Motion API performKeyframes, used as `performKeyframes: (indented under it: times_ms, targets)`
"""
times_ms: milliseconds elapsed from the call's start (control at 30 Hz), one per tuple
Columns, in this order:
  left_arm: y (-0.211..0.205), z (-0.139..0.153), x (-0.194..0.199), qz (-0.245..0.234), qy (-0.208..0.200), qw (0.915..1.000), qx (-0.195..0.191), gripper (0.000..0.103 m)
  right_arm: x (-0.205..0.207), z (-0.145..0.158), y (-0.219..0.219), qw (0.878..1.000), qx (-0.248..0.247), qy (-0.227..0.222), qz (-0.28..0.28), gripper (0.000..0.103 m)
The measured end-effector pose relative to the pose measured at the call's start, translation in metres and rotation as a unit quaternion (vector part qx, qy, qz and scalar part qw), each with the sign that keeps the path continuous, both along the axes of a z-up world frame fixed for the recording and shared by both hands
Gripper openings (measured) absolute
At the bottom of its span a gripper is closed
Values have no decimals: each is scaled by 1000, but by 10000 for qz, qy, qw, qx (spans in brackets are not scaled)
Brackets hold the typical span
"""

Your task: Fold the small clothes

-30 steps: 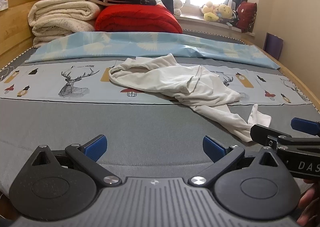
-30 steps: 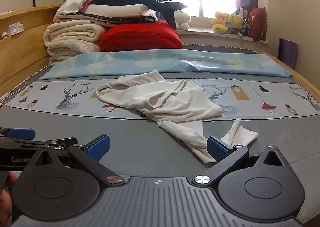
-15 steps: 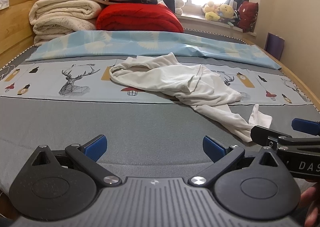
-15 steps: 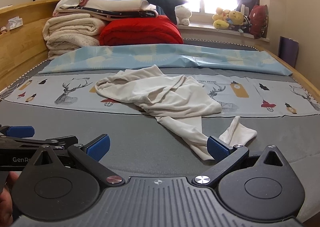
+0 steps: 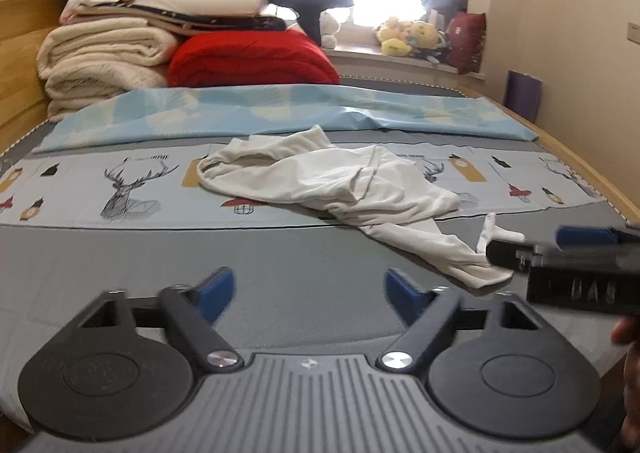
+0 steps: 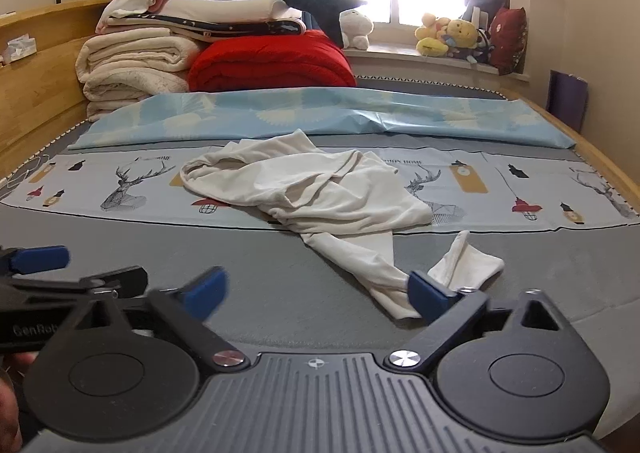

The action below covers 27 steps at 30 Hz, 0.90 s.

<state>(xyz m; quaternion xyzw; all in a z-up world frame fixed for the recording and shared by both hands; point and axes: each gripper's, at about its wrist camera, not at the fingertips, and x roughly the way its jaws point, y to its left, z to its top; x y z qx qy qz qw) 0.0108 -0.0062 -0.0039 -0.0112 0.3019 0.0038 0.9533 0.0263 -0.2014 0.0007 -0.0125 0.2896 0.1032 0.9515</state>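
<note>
white garment [image 5: 336, 185] crumpled on bed [image 5: 280, 277], apparently untouched.

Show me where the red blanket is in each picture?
Left wrist view: the red blanket sits upper left of middle, at the far end of the bed, right of the cream blanket stack.
Right wrist view: the red blanket sits upper left of middle, again right of the cream blanket stack.
Shared landmark: the white garment lies crumpled in front of it in both.
</note>
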Motion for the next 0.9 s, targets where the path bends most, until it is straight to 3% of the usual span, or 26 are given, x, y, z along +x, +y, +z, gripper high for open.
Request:
performKeyframes:
  times_ms: [167,200,400,467,533,600,767,900]
  targets:
    - [-2,0,-1,-62,-24,10000,-36,73,9,20,-19,9989,380,-274,-51,58]
    - [-2,-1,-1,-72,-35,10000,-17,71,14,25,-23,9986,355,-382,-84,57]
    - [-10,-7,1,-177,-13,9998,80,39,73,37,-50,9969,315,-606,-387,50]
    - [-14,-13,5,-271,132,9995,31,22,87,29,-62,9961,464,-611,-430,32]
    - [-19,-16,9,-331,189,9993,57,20,86,13,-70,9950,584,-638,-491,31]
    - [-26,-17,15,-443,223,9988,14,20,91,-2,-75,9961,607,-269,-580,30]
    - [-44,-20,51,-518,156,9984,155,20,104,2,-78,9968,613,-363,-362,30]
    - [-53,-30,98,-427,188,9988,178,20,117,0,-87,9968,711,-1,-368,25]
